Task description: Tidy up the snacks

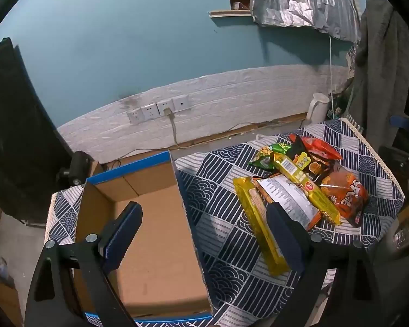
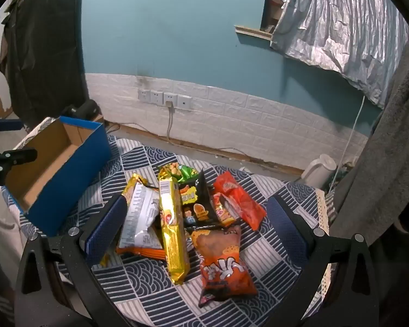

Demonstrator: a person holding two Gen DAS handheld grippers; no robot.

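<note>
Snacks lie piled on the patterned worktop, right of the empty cardboard box. Left hand-held gripper and right hand-held gripper both gape, holding nothing.

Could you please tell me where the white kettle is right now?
The white kettle stands on the floor against the white brick wall panel, beyond the far right corner of the patterned tablecloth, right of the snack pile.

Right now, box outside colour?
Blue outside on the box, brown cardboard inside; clearest in the right wrist view.
</note>
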